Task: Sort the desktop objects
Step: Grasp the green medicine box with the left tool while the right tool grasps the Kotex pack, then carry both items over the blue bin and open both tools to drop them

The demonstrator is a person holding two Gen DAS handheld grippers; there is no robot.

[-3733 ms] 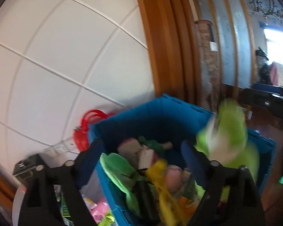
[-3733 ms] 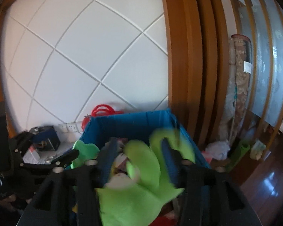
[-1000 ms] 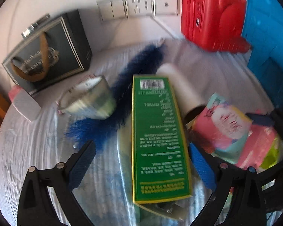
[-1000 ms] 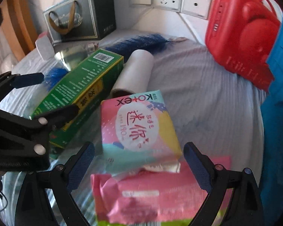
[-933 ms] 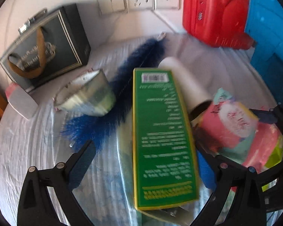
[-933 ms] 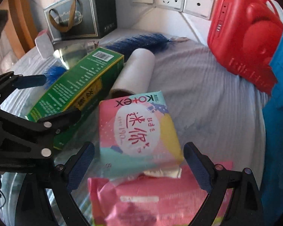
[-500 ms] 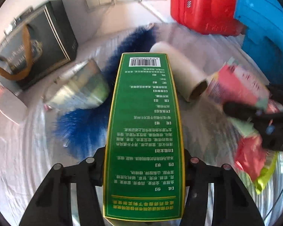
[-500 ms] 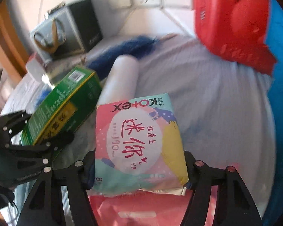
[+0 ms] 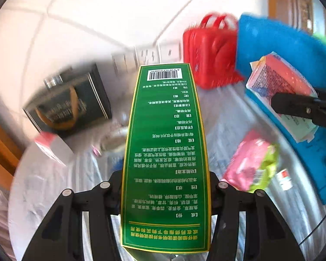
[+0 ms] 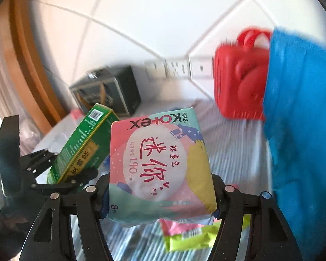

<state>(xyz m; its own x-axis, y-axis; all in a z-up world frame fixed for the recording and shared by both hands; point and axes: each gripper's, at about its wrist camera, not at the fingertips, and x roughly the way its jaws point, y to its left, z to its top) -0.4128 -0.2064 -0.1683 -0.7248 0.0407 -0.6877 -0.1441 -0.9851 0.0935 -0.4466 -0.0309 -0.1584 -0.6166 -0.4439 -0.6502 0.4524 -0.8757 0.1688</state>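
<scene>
My left gripper (image 9: 166, 187) is shut on a long green box (image 9: 166, 143) and holds it lifted off the table; the box also shows in the right wrist view (image 10: 82, 145). My right gripper (image 10: 160, 187) is shut on a pink and teal Kotex pack (image 10: 160, 163), also lifted; the pack shows at the right of the left wrist view (image 9: 280, 87), in front of the blue crate (image 9: 293, 50). The blue crate (image 10: 302, 130) fills the right edge of the right wrist view.
A red toy case (image 9: 208, 50) stands by the crate against the wall sockets (image 9: 145, 56). A pink and green packet (image 9: 252, 167) lies on the table. A dark gift bag (image 9: 69, 104) and a small pink and white box (image 9: 52, 148) sit at the left.
Both grippers closed on their objects and lifted them off the table. The views have tilted up towards the wall and the blue crate.
</scene>
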